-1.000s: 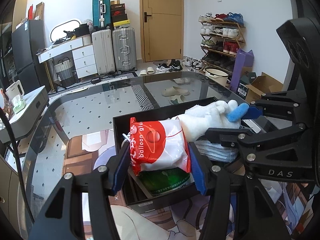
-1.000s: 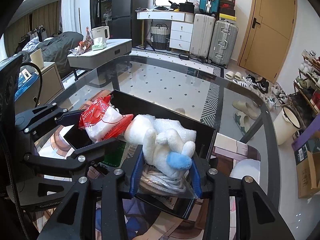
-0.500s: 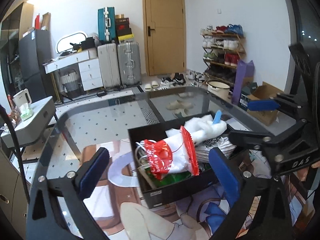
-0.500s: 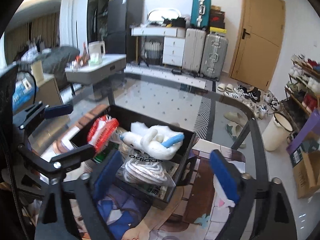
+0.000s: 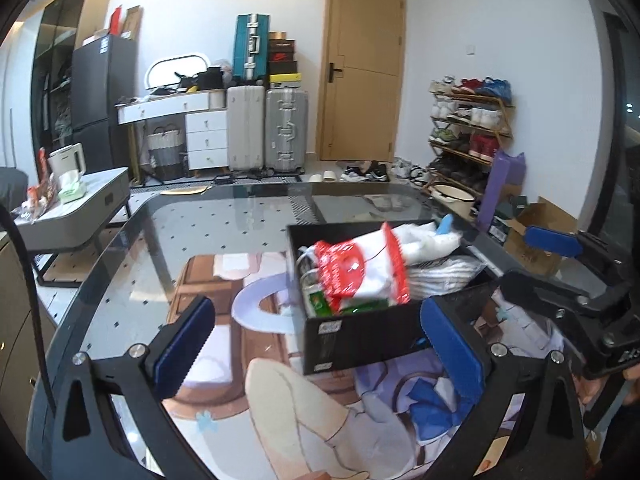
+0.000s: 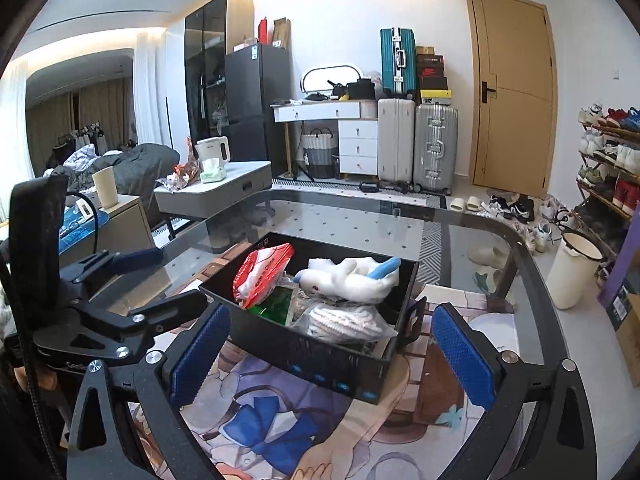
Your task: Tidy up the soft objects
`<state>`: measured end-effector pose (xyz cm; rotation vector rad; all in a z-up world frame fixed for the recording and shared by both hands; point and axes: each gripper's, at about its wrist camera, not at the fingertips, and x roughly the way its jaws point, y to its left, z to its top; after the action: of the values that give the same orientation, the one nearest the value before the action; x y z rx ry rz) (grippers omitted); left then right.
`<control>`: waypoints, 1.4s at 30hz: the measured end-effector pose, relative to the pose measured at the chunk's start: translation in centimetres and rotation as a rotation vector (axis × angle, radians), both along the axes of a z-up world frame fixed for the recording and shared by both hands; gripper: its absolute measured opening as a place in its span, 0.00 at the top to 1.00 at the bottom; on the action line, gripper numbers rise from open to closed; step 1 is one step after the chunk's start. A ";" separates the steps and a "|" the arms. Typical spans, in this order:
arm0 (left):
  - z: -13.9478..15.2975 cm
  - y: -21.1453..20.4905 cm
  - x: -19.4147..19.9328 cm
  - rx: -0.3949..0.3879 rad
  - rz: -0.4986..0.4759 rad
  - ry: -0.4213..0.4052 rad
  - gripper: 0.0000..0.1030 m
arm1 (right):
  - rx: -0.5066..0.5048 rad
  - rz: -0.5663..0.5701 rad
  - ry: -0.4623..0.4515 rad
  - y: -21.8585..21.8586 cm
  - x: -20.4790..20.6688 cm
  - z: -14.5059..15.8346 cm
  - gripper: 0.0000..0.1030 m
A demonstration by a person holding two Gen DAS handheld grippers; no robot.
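A black box (image 5: pixel 360 334) (image 6: pixel 304 354) sits on the glass table. In it lie a red and white bag (image 5: pixel 360 272) (image 6: pixel 262 276), a white plush toy with a blue part (image 5: pixel 428 240) (image 6: pixel 352 278), a green packet (image 6: pixel 276 306) and a clear bag of white striped cloth (image 6: pixel 340 318). My left gripper (image 5: pixel 316 352) is open and empty, back from the box's near side. My right gripper (image 6: pixel 330 354) is open and empty, back from the box. Each gripper shows in the other's view: the right one (image 5: pixel 560 276), the left one (image 6: pixel 136 280).
A printed mat (image 5: pixel 304 408) covers the glass table (image 5: pixel 224 216) under the box. A grey side table with a kettle (image 6: pixel 216 196) stands left of it. Suitcases (image 6: pixel 416 144), a shoe rack (image 5: pixel 468 132), a white bucket (image 6: pixel 574 268) and cardboard boxes (image 5: pixel 532 236) stand on the floor beyond.
Both grippers opened, let go of the red bag and the plush toy in the box, and pulled back and up from it.
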<state>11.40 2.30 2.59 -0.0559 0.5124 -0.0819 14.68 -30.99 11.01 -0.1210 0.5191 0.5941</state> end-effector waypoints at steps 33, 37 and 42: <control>-1.1 0.0 -0.8 -0.005 0.029 -0.019 0.00 | 0.068 -0.115 -0.075 -1.6 -1.8 -2.1 0.01; -1.0 -0.4 -0.9 0.012 0.030 -0.029 0.00 | 0.067 -0.115 -0.076 -1.6 -1.8 -2.1 0.01; -0.9 -0.7 -0.9 0.028 0.030 -0.029 0.00 | 0.062 -0.111 -0.081 -1.7 -1.7 -2.2 0.01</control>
<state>10.48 1.61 1.64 -0.0353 0.4832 -0.0467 13.01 -32.71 8.85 -0.0565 0.4257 0.4945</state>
